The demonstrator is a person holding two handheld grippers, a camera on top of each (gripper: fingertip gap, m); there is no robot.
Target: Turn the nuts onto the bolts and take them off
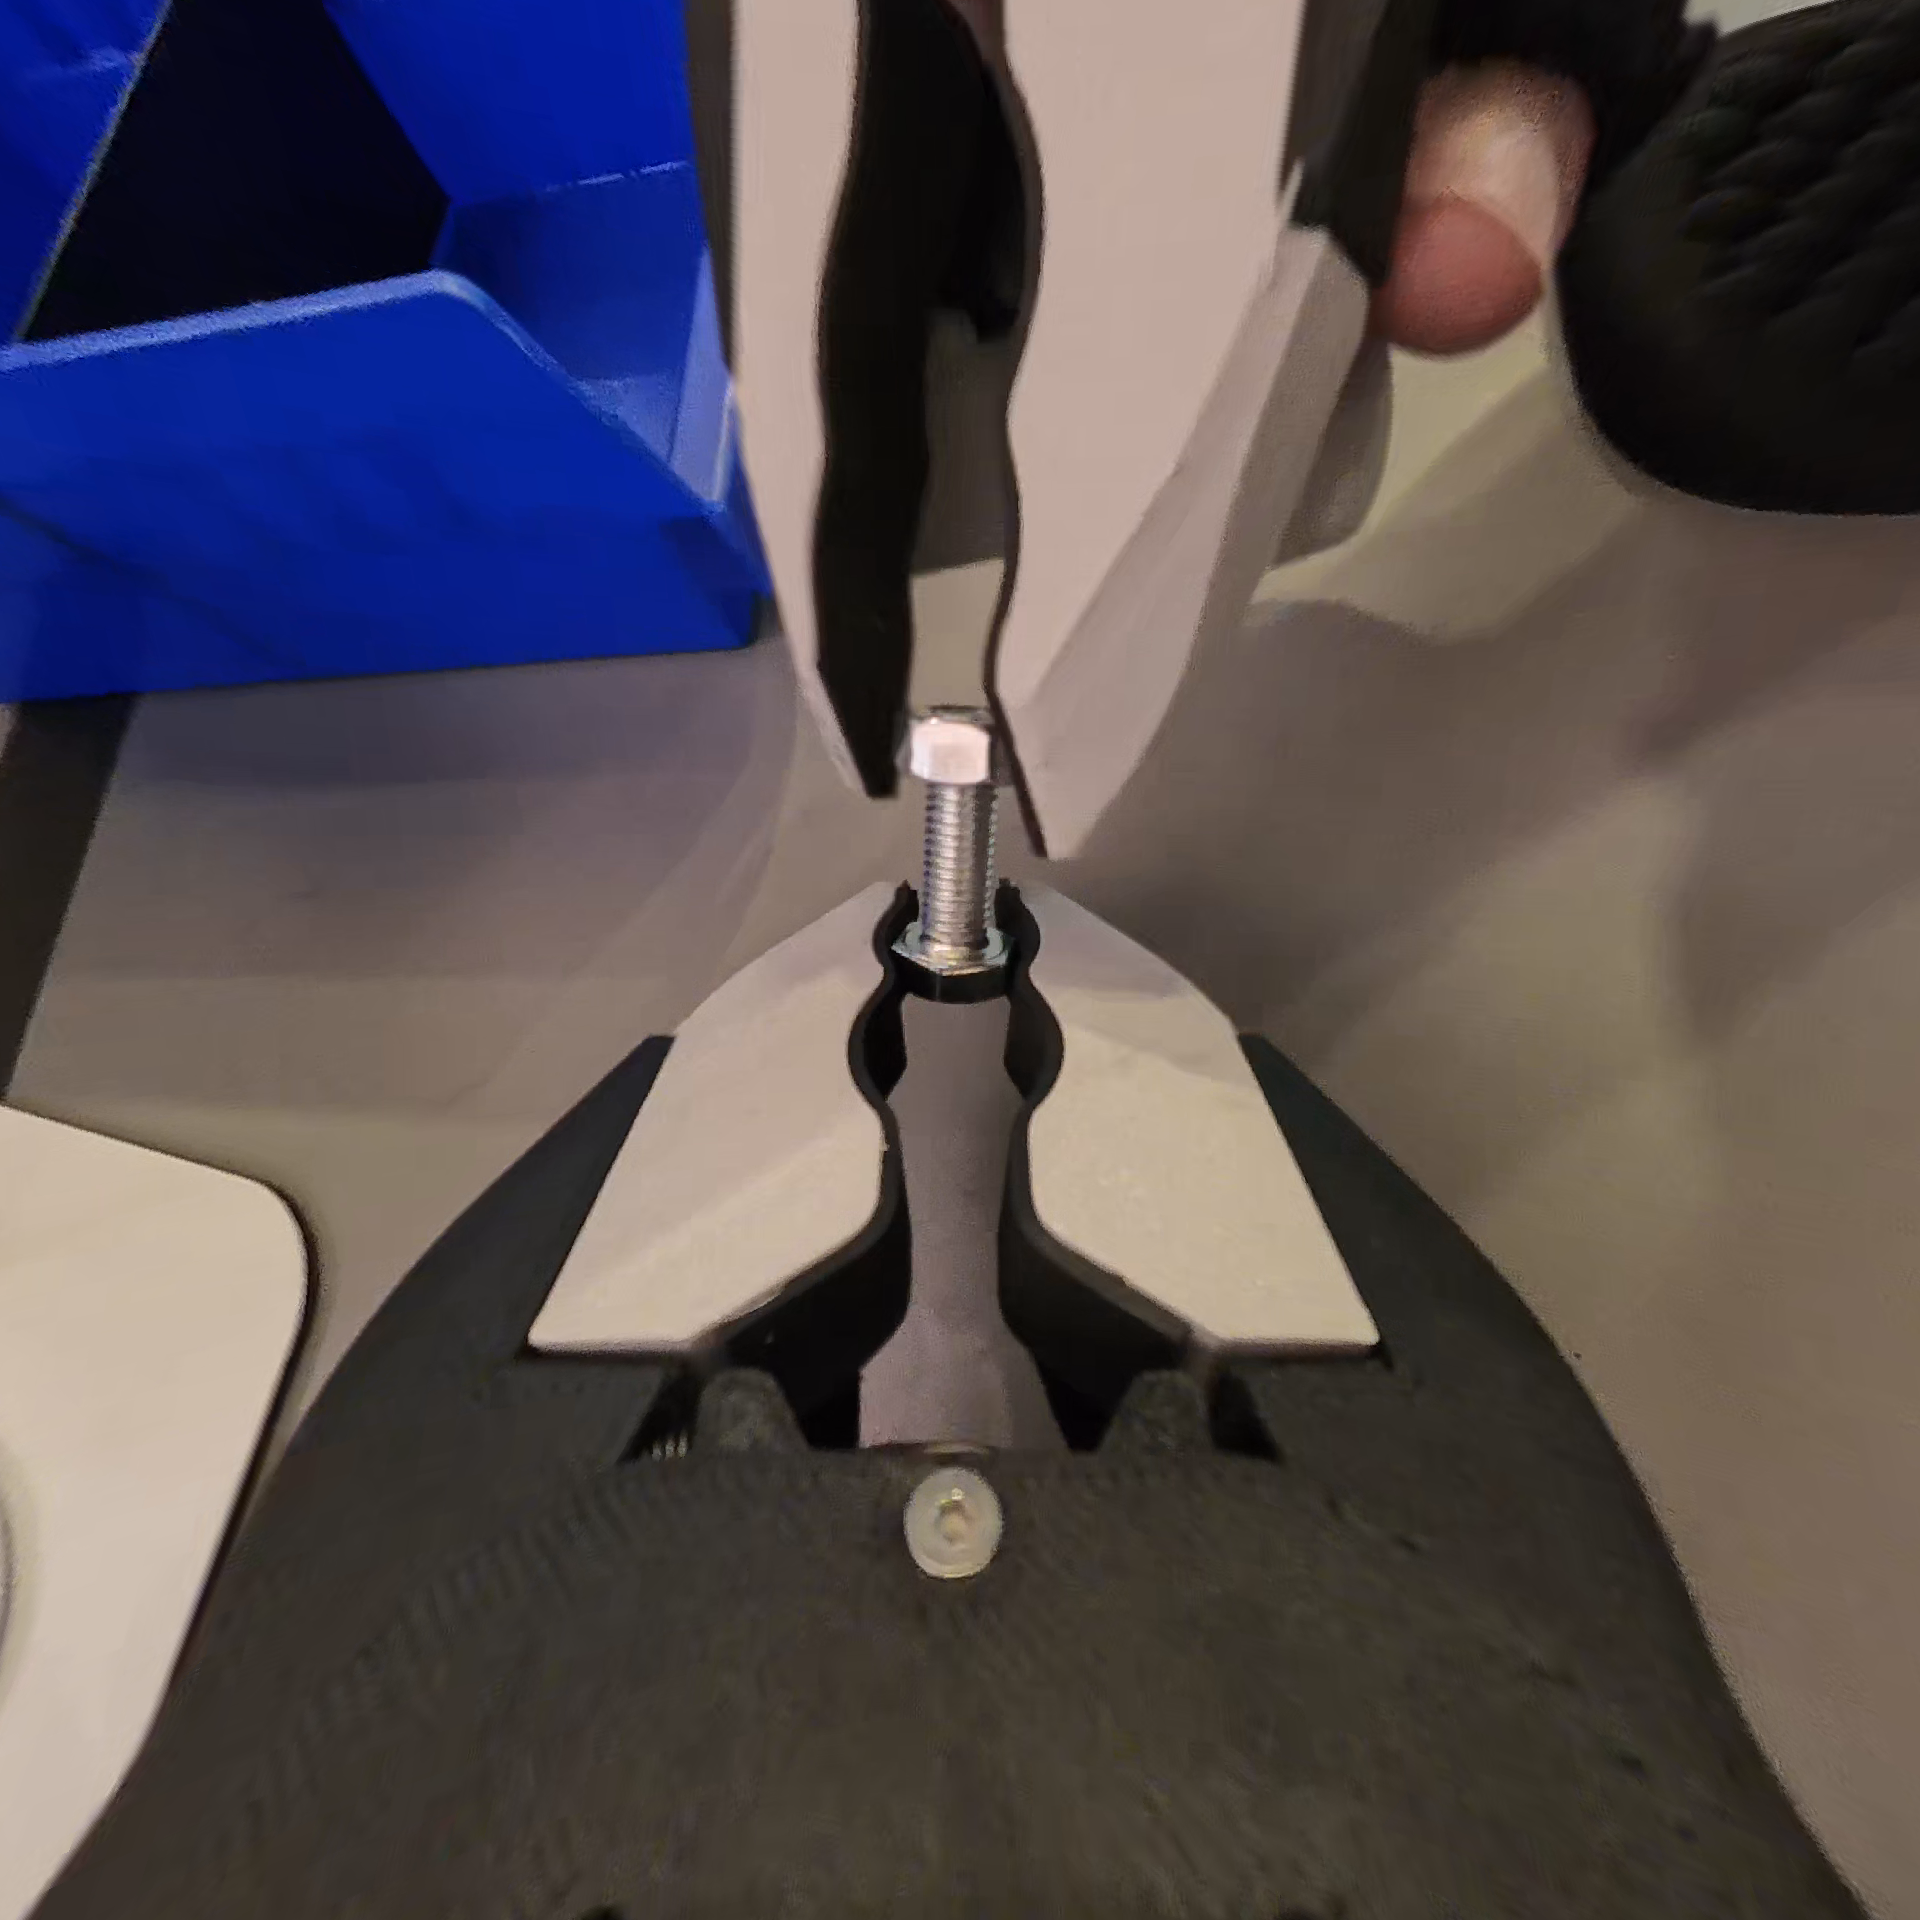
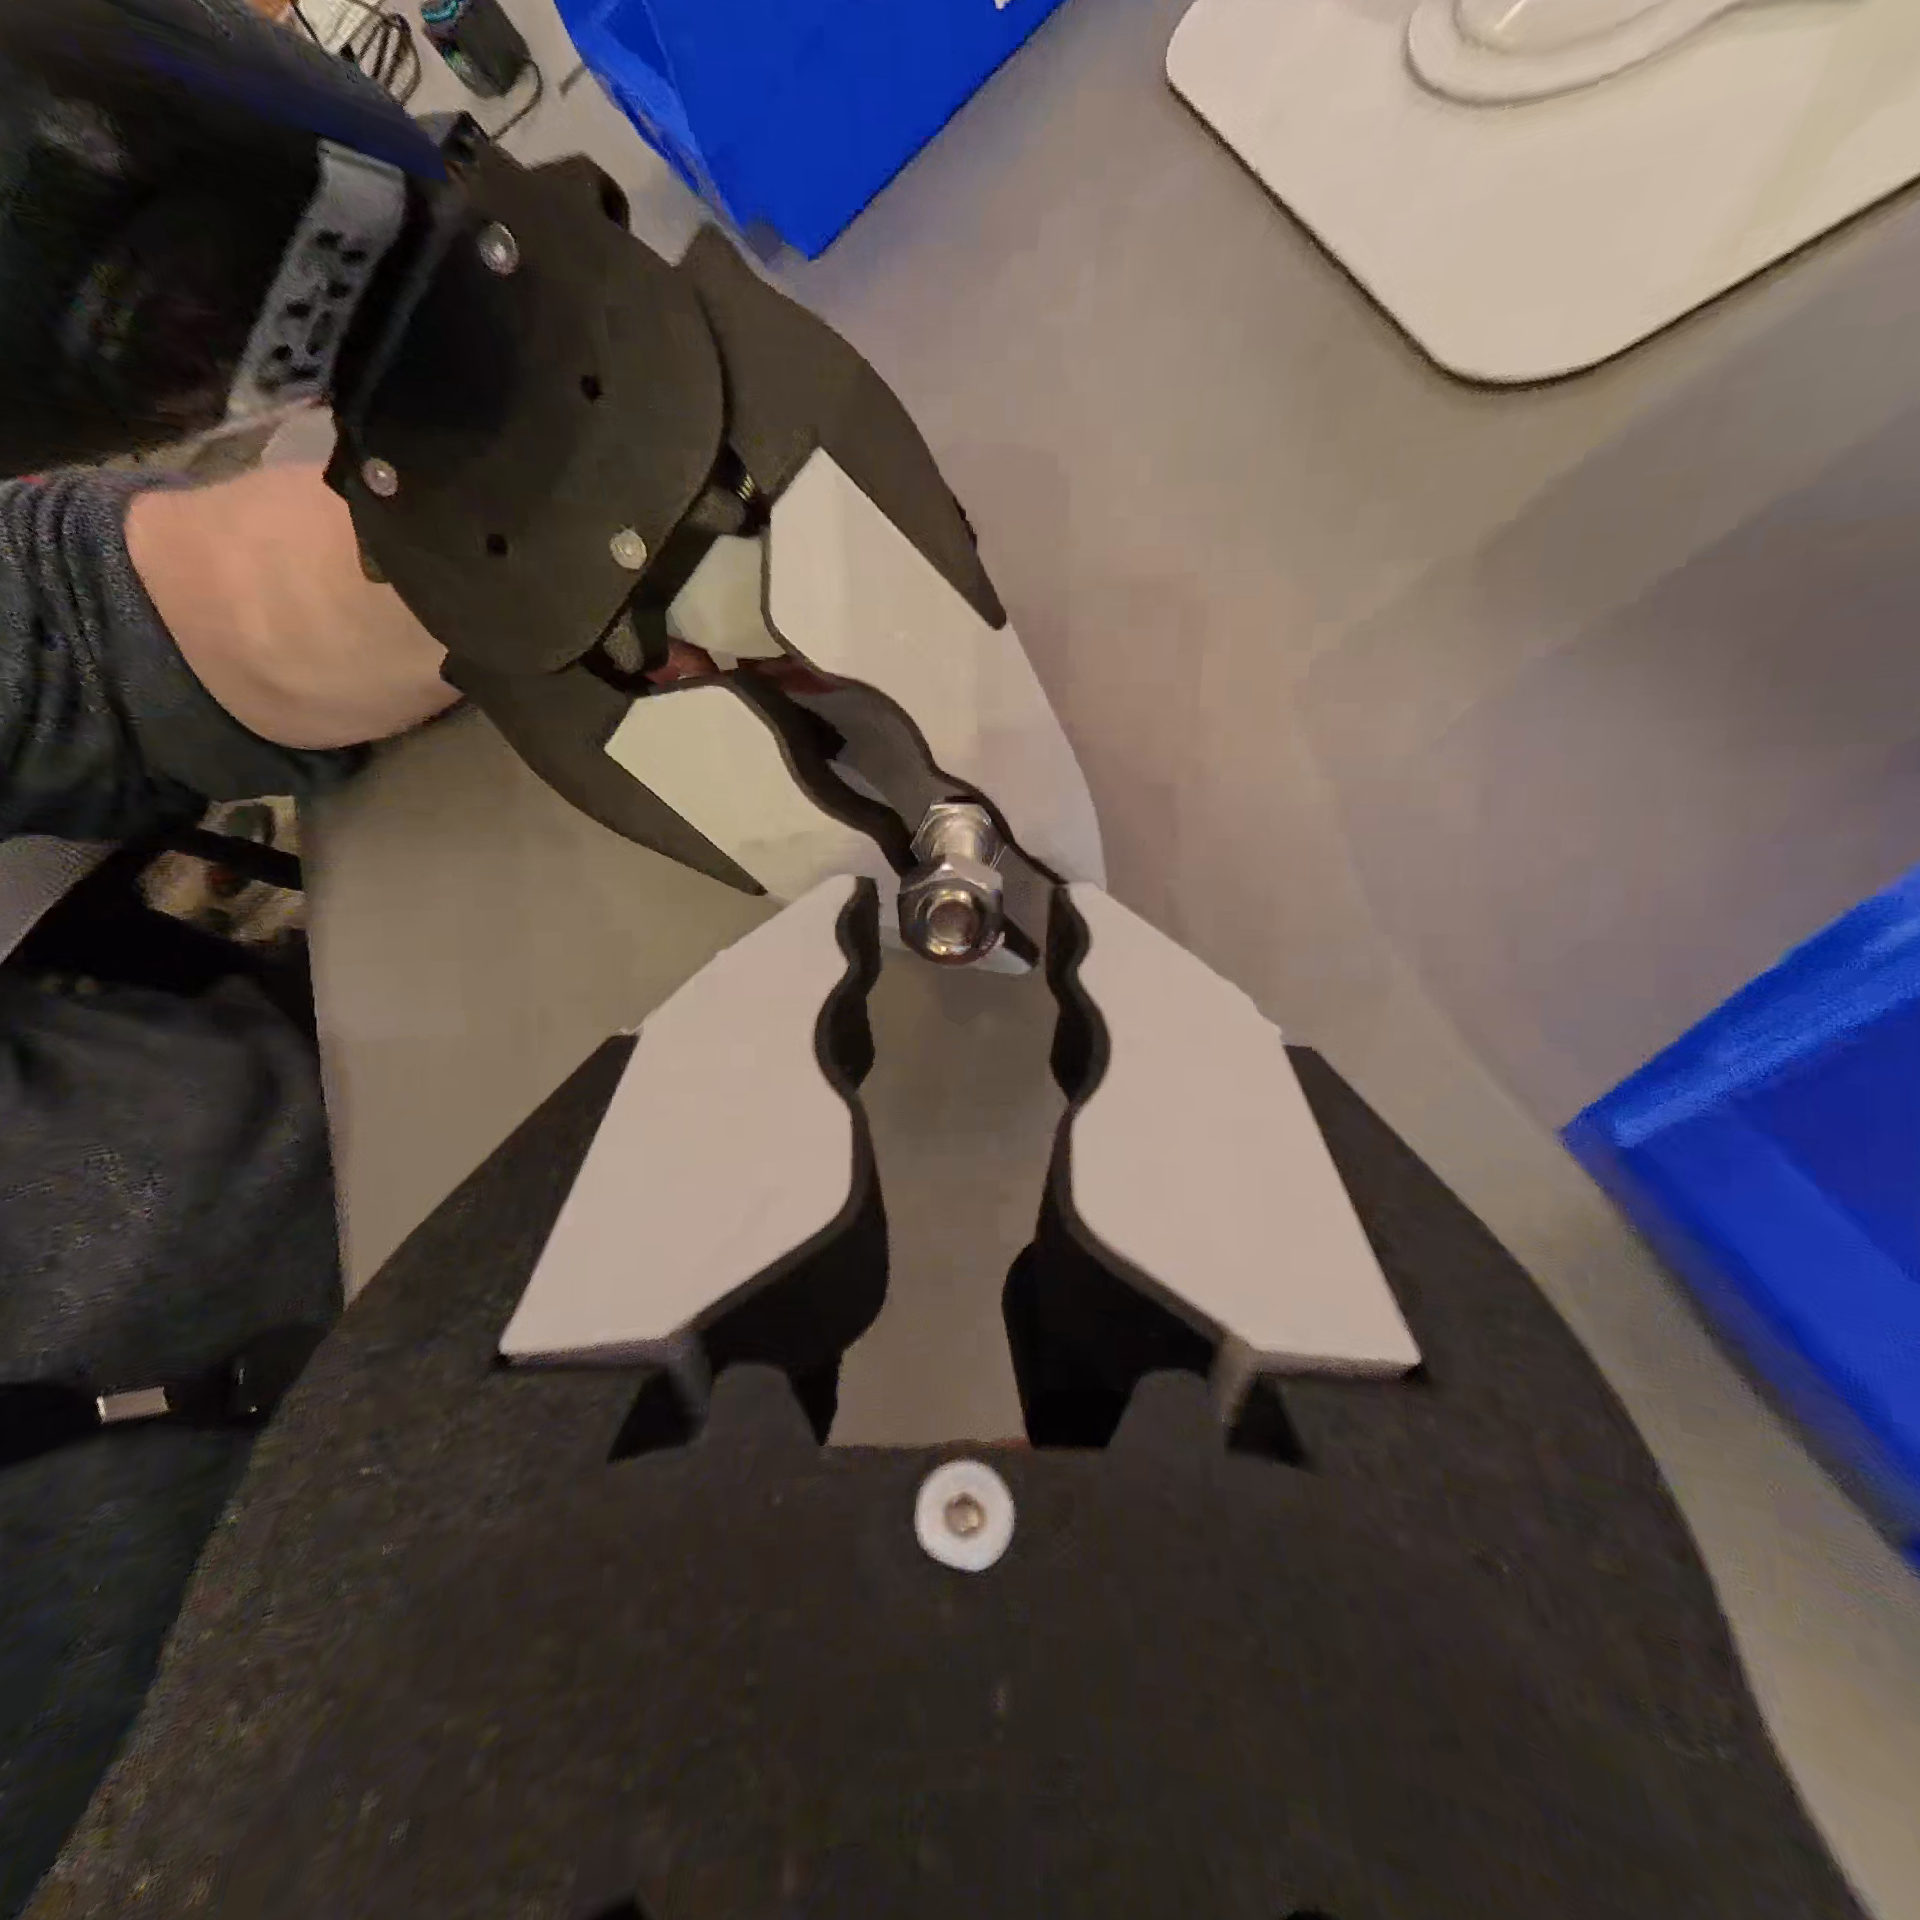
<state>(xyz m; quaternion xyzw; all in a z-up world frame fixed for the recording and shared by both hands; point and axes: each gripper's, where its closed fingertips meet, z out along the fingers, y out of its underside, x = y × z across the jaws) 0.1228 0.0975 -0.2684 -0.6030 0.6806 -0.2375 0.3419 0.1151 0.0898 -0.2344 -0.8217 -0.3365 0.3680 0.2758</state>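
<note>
1. Looking along my left tool (image 1: 954,920), I see its two fingers pressed in on the nut (image 1: 951,961), which sits pinched right at their tips.
2. The bolt (image 1: 951,873) runs from that nut away from the camera, with its threaded shaft bare between the two tools and its hex head at the far end. The nut is threaded on near the end of the shaft opposite the head.
3. My right tool (image 1: 948,790) comes in from the top of the left wrist view, its fingertips flanking the bolt head on either side.
4. In the right wrist view the right tool (image 2: 961,894) is spread a little. There is a narrow gap on each side of the bolt (image 2: 951,914), so it brackets the head rather than clamps it.
5. In the same view the left tool (image 2: 961,831) reaches in from the upper left, gripping the nut (image 2: 956,826) just behind the head. A hand (image 2: 270,613) with a grey sleeve holds its body.
6. The whole assembly is held up above the grey desk (image 2: 1351,675), not resting on it.
7. A blue bin (image 1: 312,468) stands on the desk to the left of the tools in the left wrist view, and a white rounded base plate (image 1: 135,1351) lies at that view's lower left edge.
8. Fingers (image 1: 1465,281) of the other hand show at the upper right of the left wrist view, beside the right tool's body.
</note>
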